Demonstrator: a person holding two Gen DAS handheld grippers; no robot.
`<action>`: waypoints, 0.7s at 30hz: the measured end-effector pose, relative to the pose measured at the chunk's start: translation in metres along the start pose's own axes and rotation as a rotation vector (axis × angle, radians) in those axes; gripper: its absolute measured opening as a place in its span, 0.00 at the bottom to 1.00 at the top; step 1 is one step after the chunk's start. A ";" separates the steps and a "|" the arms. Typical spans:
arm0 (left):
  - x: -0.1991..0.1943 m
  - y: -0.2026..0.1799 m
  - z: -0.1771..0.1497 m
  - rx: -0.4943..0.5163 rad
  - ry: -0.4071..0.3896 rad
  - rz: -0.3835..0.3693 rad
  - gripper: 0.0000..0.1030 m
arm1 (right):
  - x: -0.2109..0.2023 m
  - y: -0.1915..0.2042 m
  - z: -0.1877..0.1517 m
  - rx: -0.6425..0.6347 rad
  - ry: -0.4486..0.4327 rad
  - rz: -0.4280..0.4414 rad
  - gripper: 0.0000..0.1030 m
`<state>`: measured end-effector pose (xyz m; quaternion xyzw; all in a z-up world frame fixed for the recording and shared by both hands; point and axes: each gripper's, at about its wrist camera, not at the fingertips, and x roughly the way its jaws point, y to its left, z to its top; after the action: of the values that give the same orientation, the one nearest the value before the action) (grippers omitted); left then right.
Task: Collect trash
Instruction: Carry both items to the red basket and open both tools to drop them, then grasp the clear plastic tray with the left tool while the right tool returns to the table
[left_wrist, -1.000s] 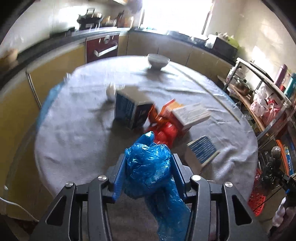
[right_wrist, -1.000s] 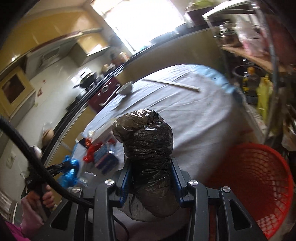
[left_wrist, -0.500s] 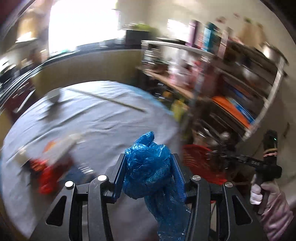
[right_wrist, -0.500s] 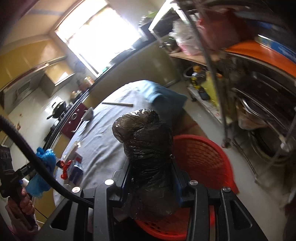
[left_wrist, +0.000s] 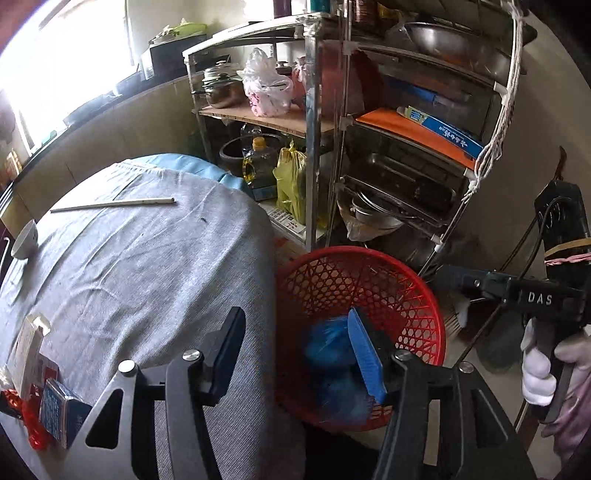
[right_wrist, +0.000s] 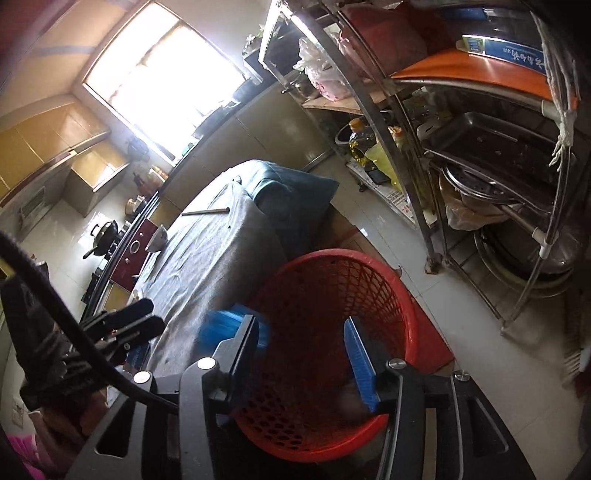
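"DAS" in white on right tongs' black body (left_wrist: 540, 298) (blue box txt unreadable).

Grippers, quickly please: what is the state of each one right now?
Left gripper: open, holding nothing; a blurred blue bag shows between its fingers, over the red basket.
Right gripper: open, holding nothing, above the same basket.

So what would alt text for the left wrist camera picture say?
An open left gripper hangs over a red plastic mesh basket with a blurred blue plastic bag in it. Beside it stand a grey-clothed round table and a metal kitchen rack.
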<state>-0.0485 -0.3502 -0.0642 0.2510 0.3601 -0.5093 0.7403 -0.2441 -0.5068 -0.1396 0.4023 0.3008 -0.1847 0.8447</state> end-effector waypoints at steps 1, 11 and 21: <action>-0.004 0.005 -0.003 -0.014 -0.001 0.003 0.60 | 0.000 -0.001 0.001 0.001 -0.004 0.000 0.51; -0.060 0.079 -0.061 -0.193 -0.036 0.096 0.65 | 0.009 0.025 0.009 -0.034 -0.009 0.031 0.51; -0.132 0.168 -0.158 -0.442 -0.057 0.315 0.69 | 0.072 0.119 0.007 -0.187 0.114 0.158 0.51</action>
<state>0.0347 -0.0978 -0.0563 0.1217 0.3982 -0.3037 0.8570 -0.1218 -0.4453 -0.1158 0.3540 0.3318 -0.0654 0.8720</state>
